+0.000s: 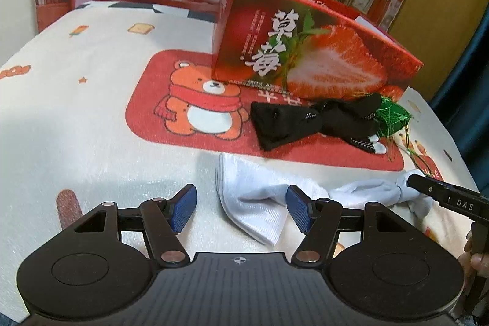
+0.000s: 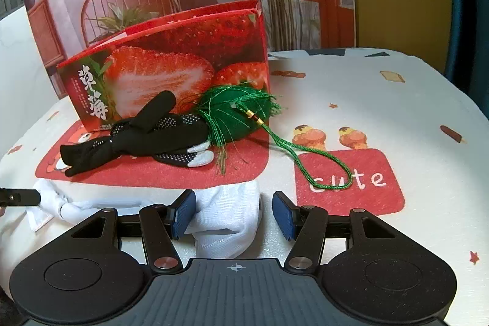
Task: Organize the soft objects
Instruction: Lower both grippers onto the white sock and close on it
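Note:
A white sock (image 1: 259, 203) lies stretched across the tablecloth in front of the red mat. My left gripper (image 1: 241, 197) is open around its cuff end; the right blue pad (image 1: 298, 208) is against the fabric and the left pad stands clear. My right gripper (image 2: 233, 203) is open around the sock's toe end (image 2: 229, 219), with its left pad (image 2: 183, 214) at the fabric and its right pad apart. A knotted black glove pair (image 2: 137, 136) and a green tasselled pouch (image 2: 241, 112) lie on the mat.
A red strawberry box (image 1: 305, 57), open at the top, stands behind the black bundle. The pouch's green cord (image 2: 321, 167) loops over a red "cute" patch on the printed tablecloth (image 1: 91, 112). A printed backdrop rises behind the table.

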Demonstrator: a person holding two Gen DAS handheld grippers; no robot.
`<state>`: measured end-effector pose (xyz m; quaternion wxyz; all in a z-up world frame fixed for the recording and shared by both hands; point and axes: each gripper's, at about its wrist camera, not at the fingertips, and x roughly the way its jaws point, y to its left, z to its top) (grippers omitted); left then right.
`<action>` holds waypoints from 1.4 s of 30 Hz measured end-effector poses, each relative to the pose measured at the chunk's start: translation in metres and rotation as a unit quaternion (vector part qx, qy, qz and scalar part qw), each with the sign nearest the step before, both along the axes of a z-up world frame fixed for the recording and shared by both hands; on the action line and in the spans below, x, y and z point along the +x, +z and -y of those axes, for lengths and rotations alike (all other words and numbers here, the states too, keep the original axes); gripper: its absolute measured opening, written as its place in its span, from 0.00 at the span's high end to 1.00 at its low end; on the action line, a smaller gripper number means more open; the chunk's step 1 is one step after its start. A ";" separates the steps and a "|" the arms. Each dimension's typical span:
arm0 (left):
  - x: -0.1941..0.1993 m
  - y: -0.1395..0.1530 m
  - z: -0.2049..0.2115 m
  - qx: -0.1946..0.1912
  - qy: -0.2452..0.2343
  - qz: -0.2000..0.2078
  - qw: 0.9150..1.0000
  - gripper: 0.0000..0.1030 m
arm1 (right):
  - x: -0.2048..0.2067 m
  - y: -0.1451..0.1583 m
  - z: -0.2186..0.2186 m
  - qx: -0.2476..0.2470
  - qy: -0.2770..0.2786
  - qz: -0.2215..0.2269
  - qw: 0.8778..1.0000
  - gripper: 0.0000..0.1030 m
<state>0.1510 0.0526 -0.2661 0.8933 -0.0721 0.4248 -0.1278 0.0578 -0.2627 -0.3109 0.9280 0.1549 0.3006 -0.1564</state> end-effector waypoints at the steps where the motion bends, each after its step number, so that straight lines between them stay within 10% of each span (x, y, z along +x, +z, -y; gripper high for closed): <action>1: 0.000 0.000 0.000 0.000 0.000 0.001 1.000 0.34 | 0.000 0.000 0.000 0.001 0.000 0.000 1.000 0.49; 42: 0.010 -0.001 -0.010 -0.034 0.044 -0.007 0.998 0.34 | 0.006 -0.003 -0.008 0.013 0.053 0.002 0.999 0.57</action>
